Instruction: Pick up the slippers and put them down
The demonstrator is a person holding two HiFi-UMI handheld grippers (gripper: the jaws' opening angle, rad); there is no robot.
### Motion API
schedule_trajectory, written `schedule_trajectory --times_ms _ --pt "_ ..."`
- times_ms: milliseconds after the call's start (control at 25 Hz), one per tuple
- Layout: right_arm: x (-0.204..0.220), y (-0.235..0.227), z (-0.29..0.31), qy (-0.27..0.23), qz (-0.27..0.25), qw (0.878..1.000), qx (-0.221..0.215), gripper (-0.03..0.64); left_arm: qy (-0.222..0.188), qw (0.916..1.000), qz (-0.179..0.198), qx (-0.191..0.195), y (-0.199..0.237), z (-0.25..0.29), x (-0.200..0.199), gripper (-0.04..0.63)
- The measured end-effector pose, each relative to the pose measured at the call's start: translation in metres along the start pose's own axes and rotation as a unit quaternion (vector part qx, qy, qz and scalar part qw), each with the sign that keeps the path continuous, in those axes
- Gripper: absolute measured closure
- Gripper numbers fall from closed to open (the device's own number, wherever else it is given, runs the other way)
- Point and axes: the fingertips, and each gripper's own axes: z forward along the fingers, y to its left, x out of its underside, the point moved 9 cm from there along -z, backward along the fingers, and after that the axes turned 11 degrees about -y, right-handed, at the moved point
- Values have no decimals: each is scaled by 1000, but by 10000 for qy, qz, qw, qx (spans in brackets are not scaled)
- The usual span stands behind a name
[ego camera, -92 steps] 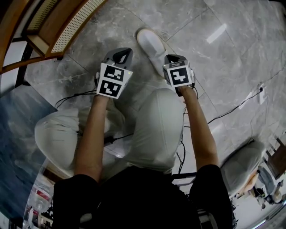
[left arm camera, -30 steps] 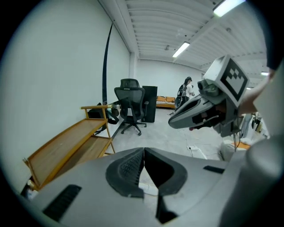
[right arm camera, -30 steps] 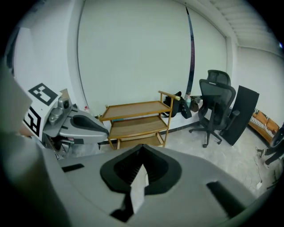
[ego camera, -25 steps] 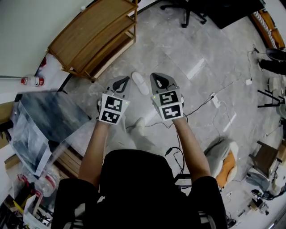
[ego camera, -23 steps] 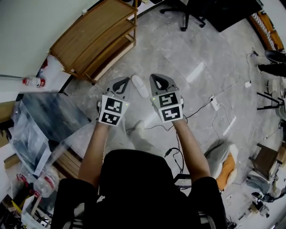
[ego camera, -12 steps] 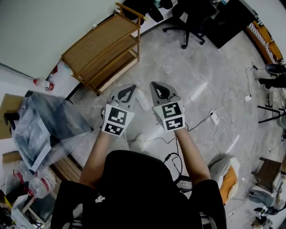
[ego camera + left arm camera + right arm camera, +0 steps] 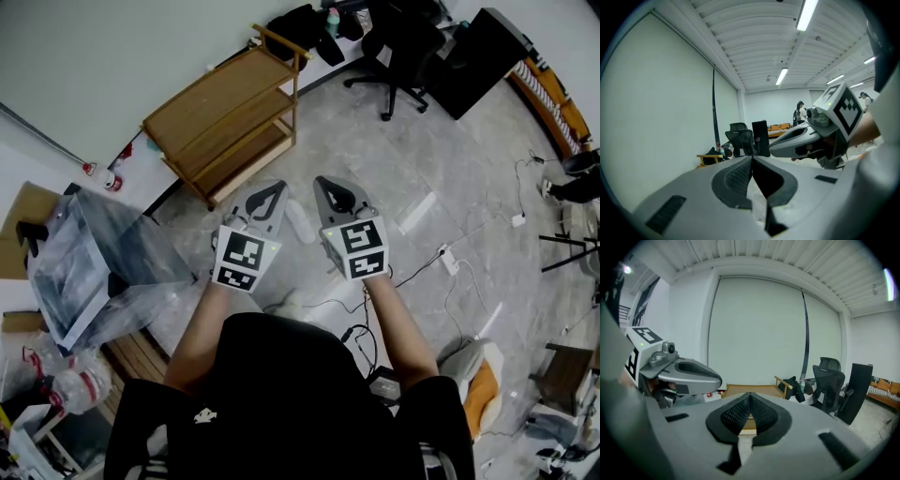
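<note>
Jaws of the left gripper (image 7: 273, 190) meet at their tips in the left gripper view, with nothing clamped between them. The right gripper (image 7: 324, 185) is closed in the same way, its ribbed pads (image 7: 740, 414) touching and empty. Seen from the head, the person holds the two grippers side by side, well above the grey marble floor (image 7: 394, 169), each with its marker cube toward the camera.

One white slipper (image 7: 300, 221) lies on the floor and shows in the gap between the two grippers, touching neither. A second pale shape (image 7: 284, 301) sits just beyond the person's black top; whether it is the other slipper cannot be told.

A wooden shelf rack (image 7: 223, 120) stands at the floor's edge along the white wall, beyond the left gripper. A plastic-wrapped crate (image 7: 94, 267) stands at the left. A black office chair (image 7: 401, 47) stands at the far edge, and black cables (image 7: 427, 258) trail across the floor on the right.
</note>
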Motion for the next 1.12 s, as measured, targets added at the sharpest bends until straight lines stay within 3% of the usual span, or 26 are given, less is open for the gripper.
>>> schedule_trajectory --times_ms 560,1120 --pt "-52 92 5 -276 -102 9995 104 618 -623 9978 76 -211 59 -101 -43 591" --pt "-84 173 -2 -546 -372 9969 419 618 -927 9956 33 -154 90 -174 -42 591"
